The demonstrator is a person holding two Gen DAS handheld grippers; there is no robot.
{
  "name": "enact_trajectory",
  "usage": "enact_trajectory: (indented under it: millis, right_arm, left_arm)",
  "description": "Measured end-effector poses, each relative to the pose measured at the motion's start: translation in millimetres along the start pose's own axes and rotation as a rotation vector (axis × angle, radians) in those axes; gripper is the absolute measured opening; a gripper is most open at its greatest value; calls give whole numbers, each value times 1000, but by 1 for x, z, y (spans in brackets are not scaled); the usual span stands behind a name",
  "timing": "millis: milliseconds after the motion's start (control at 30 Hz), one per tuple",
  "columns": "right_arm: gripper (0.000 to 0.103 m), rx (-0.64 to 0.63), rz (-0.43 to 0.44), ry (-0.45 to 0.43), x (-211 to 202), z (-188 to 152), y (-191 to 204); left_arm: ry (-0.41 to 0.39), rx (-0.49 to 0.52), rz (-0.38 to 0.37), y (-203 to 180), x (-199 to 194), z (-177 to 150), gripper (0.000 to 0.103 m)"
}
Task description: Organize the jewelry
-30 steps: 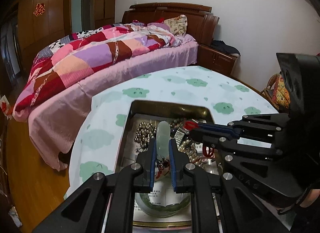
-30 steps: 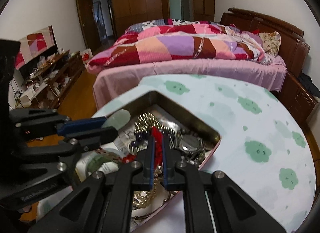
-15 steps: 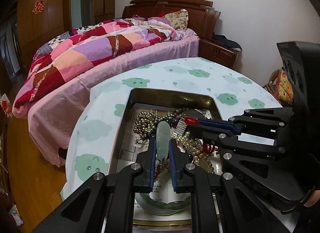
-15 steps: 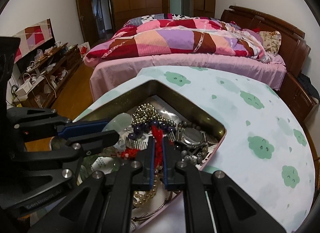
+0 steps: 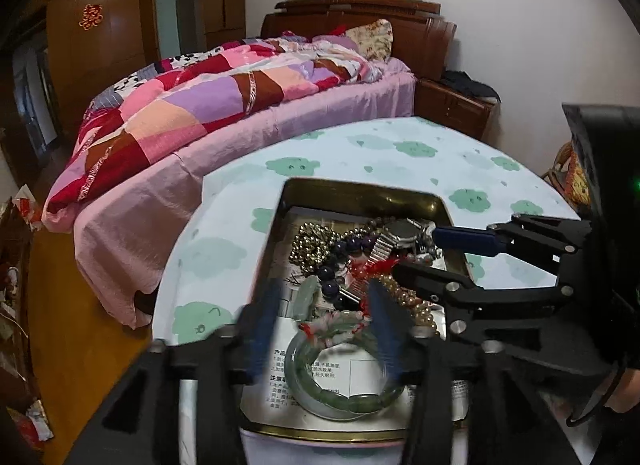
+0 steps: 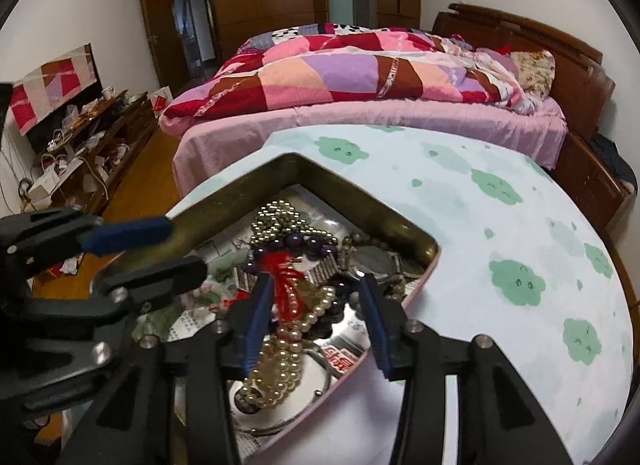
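A brass-rimmed tin box (image 5: 360,188) (image 6: 336,185) on the round table holds tangled jewelry. In it lie a pale green jade pendant (image 5: 306,294), a green jade bangle (image 5: 340,397), a pearl strand (image 6: 280,349), a red tassel (image 6: 282,285), gold beads (image 5: 310,245), dark purple beads (image 5: 330,285) and a metal watch (image 5: 402,230). My left gripper (image 5: 322,315) is open over the bangle and pendant, empty. My right gripper (image 6: 316,305) is open over the pearls and tassel, empty. Each gripper shows in the other's view.
The table has a white cloth with green clouds (image 6: 516,281). A bed with a patchwork quilt (image 5: 224,97) stands close behind it. A cluttered low cabinet (image 6: 80,145) is at the left wall. Wooden floor lies beyond the table's left edge.
Both grippers have opened. The left let go of the jade pendant, the right let go of the red tassel; both now lie in the box.
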State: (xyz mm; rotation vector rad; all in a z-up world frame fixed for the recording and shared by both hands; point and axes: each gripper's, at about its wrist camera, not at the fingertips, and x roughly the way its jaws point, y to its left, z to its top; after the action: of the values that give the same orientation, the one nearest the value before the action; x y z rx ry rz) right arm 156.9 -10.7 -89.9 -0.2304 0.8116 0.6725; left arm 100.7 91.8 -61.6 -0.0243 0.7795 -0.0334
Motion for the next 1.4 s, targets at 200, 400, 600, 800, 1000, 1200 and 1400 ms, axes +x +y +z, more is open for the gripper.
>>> enact_trajectory:
  millis: [200, 400, 600, 800, 1000, 1200, 1400]
  right_arm:
    - [56, 10, -10, -12, -6, 0, -2]
    - [64, 47, -13, -41, -30, -3, -7]
    - [73, 109, -32, -112, -79, -17, -17]
    - [76, 134, -71, -186, -111, -21, -23]
    - [78, 142, -99, -243, -128, -19, -23]
    - [79, 145, -95, -258, -129, -19, -25]
    - [80, 141, -89, -261, -130, -22, -23]
  left_arm:
    - [-14, 5, 16, -3, -7, 1, 58]
    - [-63, -35, 18, -3, -35, -3, 58]
    - [-146, -66, 34, -4, -76, -8, 63]
    - [-217, -35, 32, -14, -103, -2, 65]
    - [-246, -14, 54, -17, -111, -2, 67]
    - [-249, -23, 54, -16, -112, -2, 67]
    - [-247, -21, 57, -15, -113, -3, 67]
